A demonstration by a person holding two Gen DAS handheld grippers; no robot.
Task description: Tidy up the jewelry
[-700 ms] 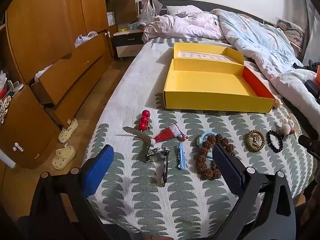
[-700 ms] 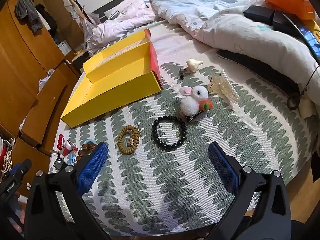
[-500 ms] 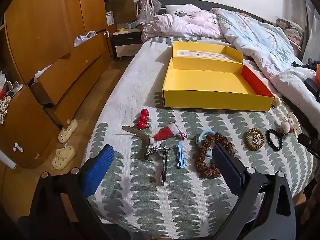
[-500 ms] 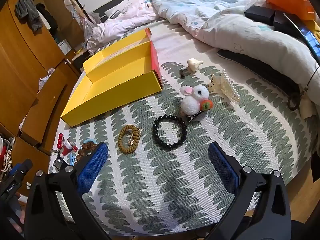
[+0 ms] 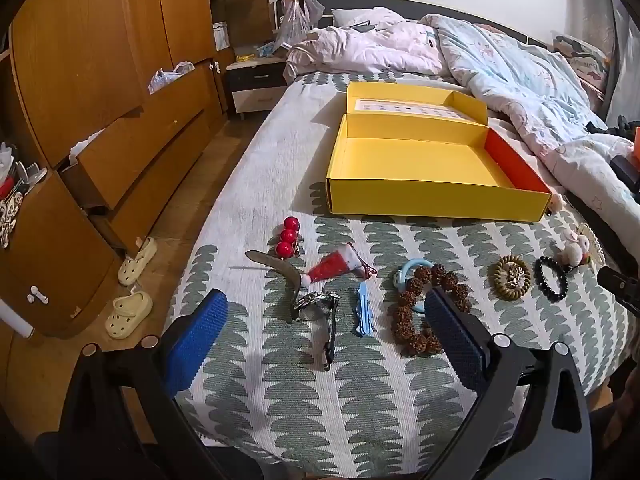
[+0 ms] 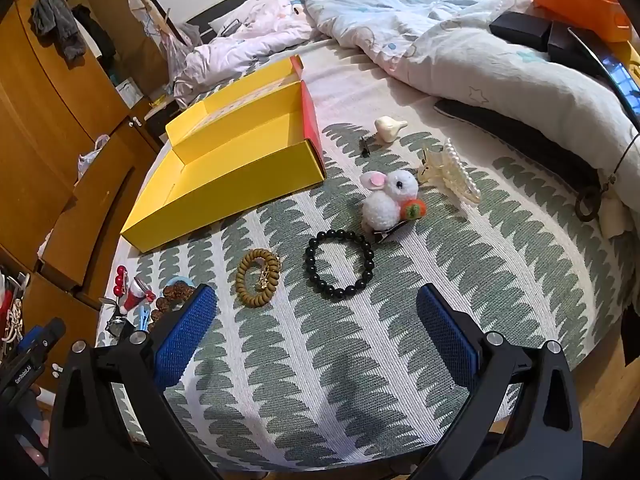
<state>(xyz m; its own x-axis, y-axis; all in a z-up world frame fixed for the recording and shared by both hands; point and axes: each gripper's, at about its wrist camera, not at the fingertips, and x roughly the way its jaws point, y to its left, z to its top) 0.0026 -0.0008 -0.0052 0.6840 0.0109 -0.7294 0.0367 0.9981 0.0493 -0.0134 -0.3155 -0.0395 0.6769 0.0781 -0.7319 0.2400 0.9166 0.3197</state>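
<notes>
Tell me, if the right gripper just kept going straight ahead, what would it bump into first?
Probably the black bead bracelet, which lies on the bedspread straight ahead of the open right gripper. Depth is hard to judge.

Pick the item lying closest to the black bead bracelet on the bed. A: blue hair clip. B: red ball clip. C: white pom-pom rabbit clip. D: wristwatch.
C: the white pom-pom rabbit clip lies right beside the black bead bracelet, its metal clip almost touching the beads.

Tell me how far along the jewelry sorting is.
Nothing sorted: the yellow box looks empty. Both the left gripper and right gripper are open, holding nothing. Left to do: black bracelet, brown bracelet, coil tie, watch and clips.
</notes>
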